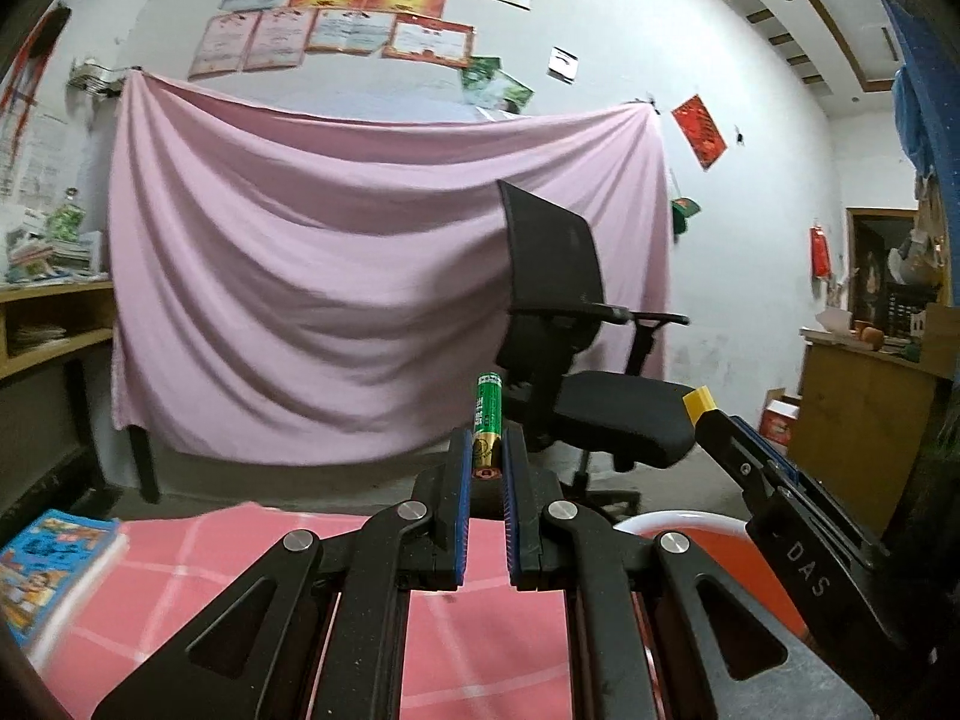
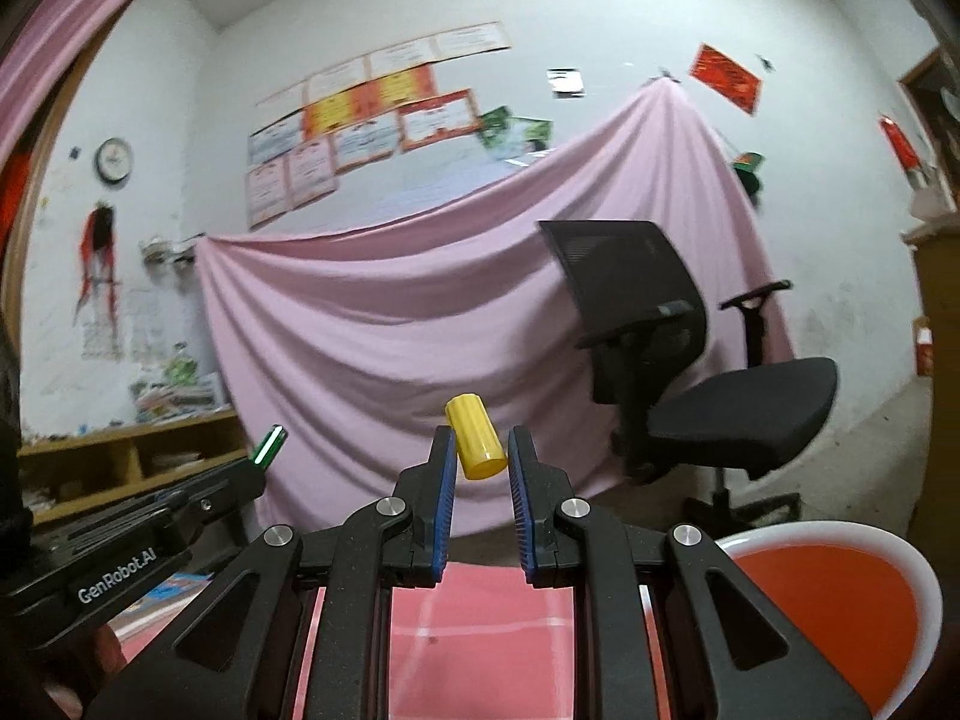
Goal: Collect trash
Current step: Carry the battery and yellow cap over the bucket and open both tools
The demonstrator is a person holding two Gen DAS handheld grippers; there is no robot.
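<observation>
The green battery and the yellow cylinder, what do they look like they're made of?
Green battery: likely metal under a glossy printed wrap, gold band near its base. Yellow cylinder: probably moulded plastic, uniform colour, smooth, softly shiny.

Left gripper (image 1: 486, 456) clamped, raised, right gripper (image 2: 480, 450) clamped alongside

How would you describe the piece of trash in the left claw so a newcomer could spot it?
Start at the pink sheet draped over the back wall, then drop to the left claw in front of it. Standing upright between its blue pads is a green battery with a gold lower band; the right claw's item is a yellow cylinder instead.
</observation>
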